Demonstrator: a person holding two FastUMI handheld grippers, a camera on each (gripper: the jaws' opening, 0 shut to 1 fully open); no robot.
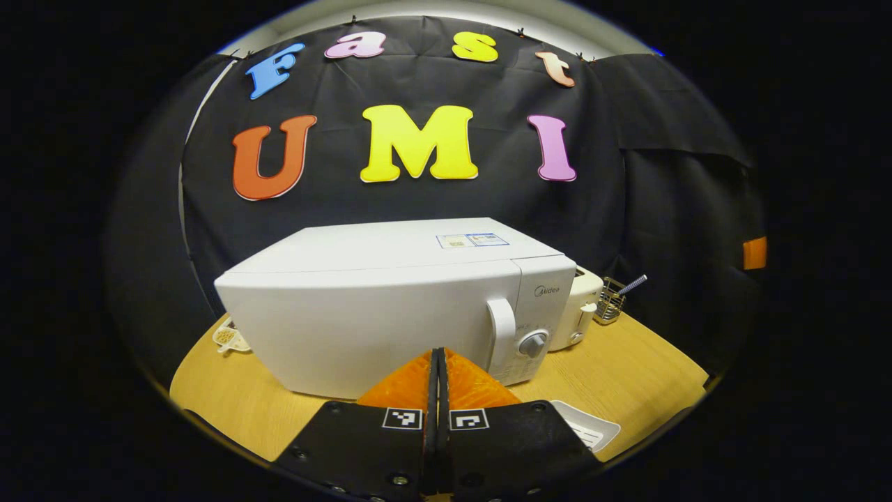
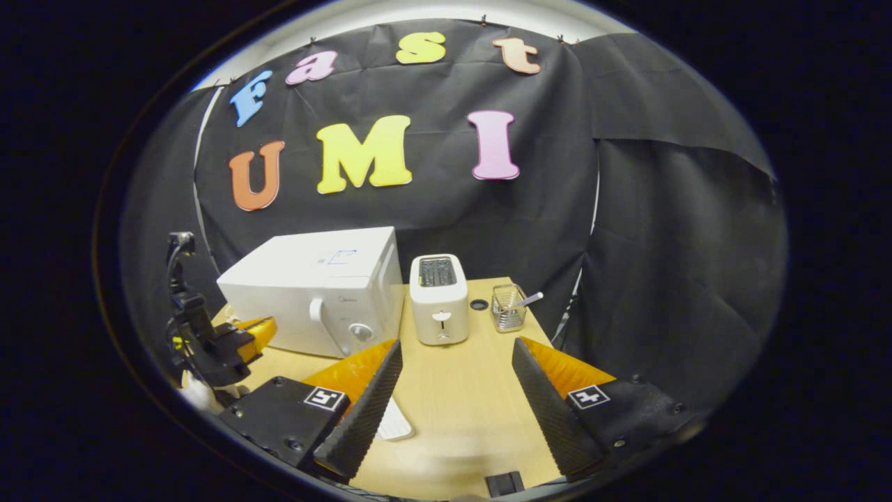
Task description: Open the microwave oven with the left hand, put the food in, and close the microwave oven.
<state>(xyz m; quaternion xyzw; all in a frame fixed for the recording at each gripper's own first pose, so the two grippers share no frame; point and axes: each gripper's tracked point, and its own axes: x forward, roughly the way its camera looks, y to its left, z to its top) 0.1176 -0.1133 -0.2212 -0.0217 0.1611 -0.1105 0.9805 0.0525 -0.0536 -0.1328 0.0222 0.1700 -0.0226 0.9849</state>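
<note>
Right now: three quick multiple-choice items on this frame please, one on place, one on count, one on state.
1. Where is the toaster relative to the microwave, seen from the right gripper view?
A. on top of it
B. to its right
C. in front of its door

2. How many round knobs show on the microwave's panel?
A. one
B. two
C. three

3. The microwave door is:
A. wide open
B. removed
C. closed

Answers: 1 B, it stands beside the panel end on the table. 2 A, a single knob sits beside the handle. 3 C, the door lies flush with the front.
</note>
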